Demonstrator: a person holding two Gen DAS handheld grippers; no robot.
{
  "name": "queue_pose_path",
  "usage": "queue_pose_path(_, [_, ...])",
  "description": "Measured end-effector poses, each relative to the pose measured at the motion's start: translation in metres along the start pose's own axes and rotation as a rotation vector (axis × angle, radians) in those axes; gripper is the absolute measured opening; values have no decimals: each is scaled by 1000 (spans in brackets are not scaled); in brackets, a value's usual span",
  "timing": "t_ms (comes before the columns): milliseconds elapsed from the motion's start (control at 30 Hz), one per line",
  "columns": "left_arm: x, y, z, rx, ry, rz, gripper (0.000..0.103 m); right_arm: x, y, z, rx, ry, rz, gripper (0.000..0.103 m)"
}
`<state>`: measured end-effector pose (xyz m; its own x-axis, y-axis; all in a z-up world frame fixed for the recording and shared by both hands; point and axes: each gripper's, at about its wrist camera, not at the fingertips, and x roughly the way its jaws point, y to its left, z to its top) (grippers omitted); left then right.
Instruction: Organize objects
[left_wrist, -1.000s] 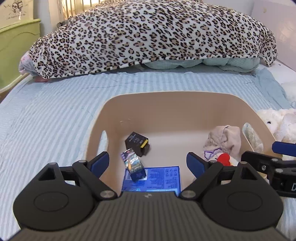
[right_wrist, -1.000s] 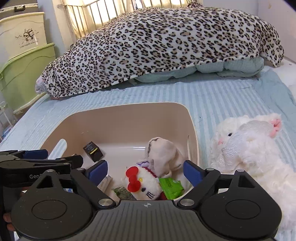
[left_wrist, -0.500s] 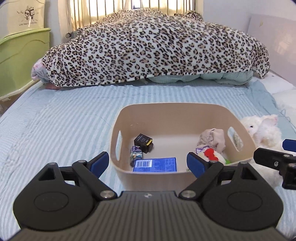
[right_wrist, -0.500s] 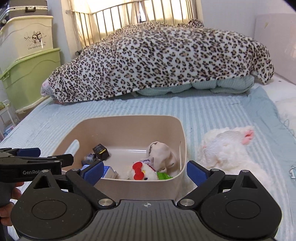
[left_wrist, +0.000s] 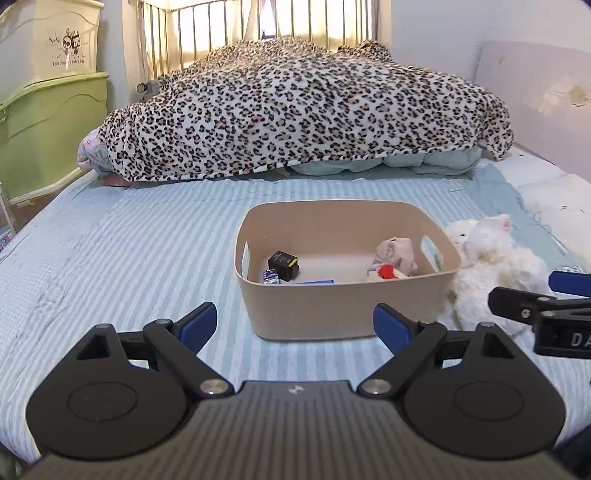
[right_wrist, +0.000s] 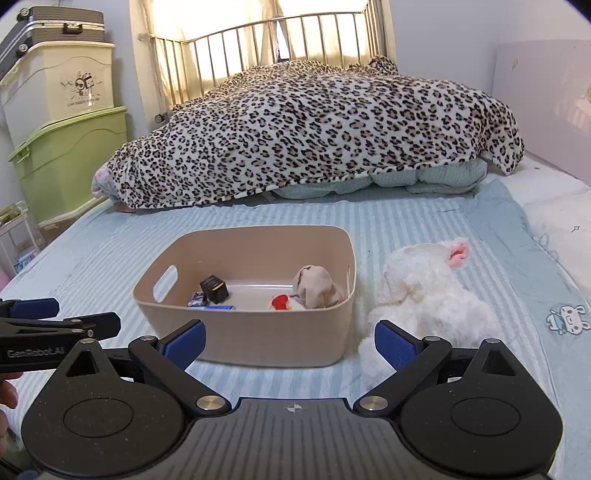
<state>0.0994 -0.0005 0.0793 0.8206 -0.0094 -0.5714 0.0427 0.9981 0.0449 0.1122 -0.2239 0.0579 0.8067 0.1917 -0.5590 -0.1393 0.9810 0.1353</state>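
Plush white toy animal (left_wrist: 495, 258), fluffy and pink-eared, lies on the blue-striped bedsheet (left_wrist: 129, 258) touching the right side of the beige plastic bin (left_wrist: 343, 310) in the left wrist view. Inside the bin sit a small black box (left_wrist: 282, 263), a flat blue packet (left_wrist: 314, 282), a small purple wrapper (left_wrist: 270, 276), a beige cloth toy (left_wrist: 397, 253) and a red-bowed white doll (left_wrist: 388, 272). The left gripper (left_wrist: 295, 325) stands with its blue pads wide apart and nothing between them, short of the bin's near wall. The right gripper's tip juts in at the right edge.

From the right wrist view, the right gripper (right_wrist: 290, 345) is likewise spread wide, its jaws having just been opening, with nothing between them. Its right pad sits before the plush toy (right_wrist: 428, 295), the bin (right_wrist: 277, 339) ahead to the left. The left gripper (right_wrist: 55, 328) reaches in from the left edge. A leopard-print blanket (right_wrist: 325, 133) is heaped at the head of the bed.

The plush looks like the one thing left out. It should be light, soft and compressible, not fragile; a pinch across a narrow part of the body or a limb would probably hold better than the bulky middle, where the fur may slip.
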Motion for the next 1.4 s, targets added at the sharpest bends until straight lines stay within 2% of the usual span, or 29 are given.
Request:
queue_pose_path(233, [-33, -9, -23, 11, -39, -35, 95, -25, 3, -24, -52, 4, 0, 100])
queue_pose_path(567, [-64, -20, -51, 22, -60, -28, 95, -51, 4, -51, -76, 7, 4, 100])
queue_pose_path(833, [-78, -26, -65, -4, -60, -5, 95, -72, 10, -70, -70, 13, 29, 100])
queue_pose_path(1033, [-83, -27, -73, -33, -47, -18, 95, -83, 9, -81, -63, 24, 51, 100])
queue_pose_path(1400, [-95, -33, -81, -16, -54, -12, 95, -98, 7, -88, -72, 33, 65, 100])
